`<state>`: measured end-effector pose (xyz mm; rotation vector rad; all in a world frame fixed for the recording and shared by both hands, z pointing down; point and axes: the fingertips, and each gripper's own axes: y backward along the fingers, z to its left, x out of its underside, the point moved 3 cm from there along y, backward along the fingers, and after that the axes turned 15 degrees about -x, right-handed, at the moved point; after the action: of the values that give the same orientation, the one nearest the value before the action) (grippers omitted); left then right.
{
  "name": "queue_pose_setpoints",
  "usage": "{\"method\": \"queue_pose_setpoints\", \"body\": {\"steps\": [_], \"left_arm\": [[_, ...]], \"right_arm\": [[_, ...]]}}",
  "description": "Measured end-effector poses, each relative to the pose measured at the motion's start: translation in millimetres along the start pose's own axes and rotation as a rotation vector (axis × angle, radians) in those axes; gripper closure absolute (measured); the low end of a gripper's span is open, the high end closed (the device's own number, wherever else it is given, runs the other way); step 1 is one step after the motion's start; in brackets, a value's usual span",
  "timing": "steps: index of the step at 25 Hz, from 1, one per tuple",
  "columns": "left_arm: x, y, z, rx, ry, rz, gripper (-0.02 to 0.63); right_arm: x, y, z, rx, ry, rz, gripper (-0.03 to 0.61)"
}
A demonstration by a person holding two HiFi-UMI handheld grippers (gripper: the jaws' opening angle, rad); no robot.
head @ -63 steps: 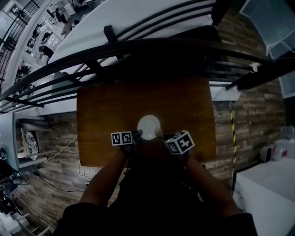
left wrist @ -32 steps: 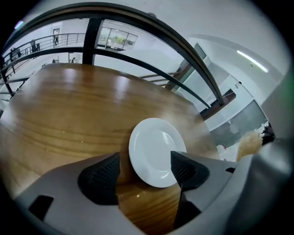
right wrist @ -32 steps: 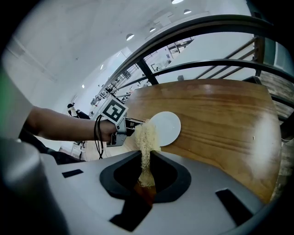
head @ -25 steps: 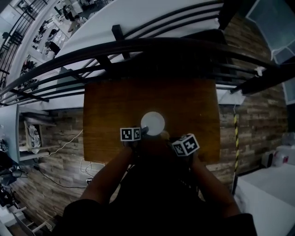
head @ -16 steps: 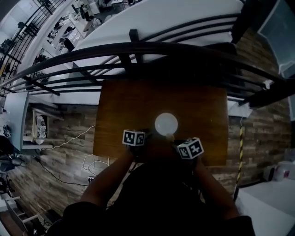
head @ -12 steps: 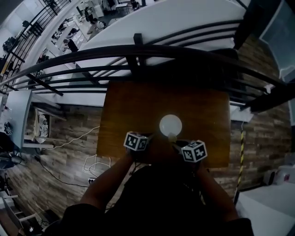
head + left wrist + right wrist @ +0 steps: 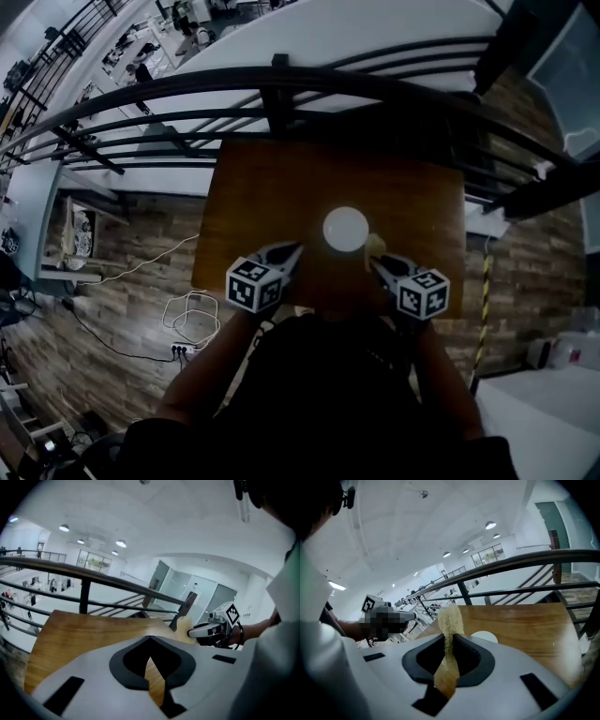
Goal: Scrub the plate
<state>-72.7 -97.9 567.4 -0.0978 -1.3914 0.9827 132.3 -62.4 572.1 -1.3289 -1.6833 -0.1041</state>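
Note:
A small white plate [image 7: 346, 230] lies on the wooden table [image 7: 272, 187], near its front edge. My left gripper [image 7: 292, 249] hovers to the plate's left, clear of it, with its jaws shut on nothing; in the left gripper view only table wood shows through the slit between the left gripper [image 7: 150, 654] jaws. My right gripper [image 7: 377, 262] hovers at the plate's right, shut on a yellow sponge [image 7: 373, 246]. In the right gripper view the sponge [image 7: 449, 618] sticks up from the right gripper [image 7: 448, 641] jaws, with the plate [image 7: 485, 637] beyond them.
A dark metal railing [image 7: 281, 89] runs behind the table's far edge. A white cable [image 7: 190, 317] lies coiled on the plank floor at the left. The table's right edge [image 7: 463, 234] is near my right gripper. Bare wood surrounds the plate.
Both grippers have lifted and drawn back from the plate and apart from each other. The left gripper, earlier at the plate's left rim, is now clear of it.

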Motion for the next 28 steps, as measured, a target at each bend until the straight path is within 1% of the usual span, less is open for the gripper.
{"method": "queue_pose_setpoints", "body": {"steps": [3, 5, 7, 9, 11, 14, 17, 20, 24, 28], "left_arm": [[-27, 21, -38, -0.002, 0.009, -0.118, 0.604], [-30, 30, -62, -0.001, 0.039, -0.152, 0.604], [-22, 34, -87, 0.003, 0.070, -0.151, 0.604], [-6, 35, -118, 0.003, 0.081, -0.139, 0.604], [11, 38, -150, 0.006, 0.069, -0.129, 0.604], [29, 57, -183, -0.013, 0.051, -0.135, 0.604], [42, 80, -207, -0.039, 0.067, -0.155, 0.604], [55, 99, -224, -0.045, 0.082, -0.159, 0.604], [75, 130, -236, -0.044, 0.080, -0.182, 0.604], [86, 156, -242, -0.034, 0.063, -0.208, 0.604]], "right_arm": [[-4, 32, 10, -0.001, 0.052, -0.024, 0.523], [-2, 52, 19, -0.020, 0.099, -0.029, 0.523], [4, 70, 24, -0.046, 0.129, -0.029, 0.523], [17, 94, 25, -0.069, 0.141, -0.023, 0.523], [33, 122, 25, -0.078, 0.156, -0.020, 0.523], [56, 155, 34, -0.091, 0.161, -0.028, 0.523], [76, 181, 45, -0.109, 0.170, -0.022, 0.523], [92, 197, 58, -0.125, 0.179, -0.024, 0.523], [119, 203, 85, -0.141, 0.195, -0.017, 0.523], [139, 207, 113, -0.131, 0.198, -0.029, 0.523]]}}
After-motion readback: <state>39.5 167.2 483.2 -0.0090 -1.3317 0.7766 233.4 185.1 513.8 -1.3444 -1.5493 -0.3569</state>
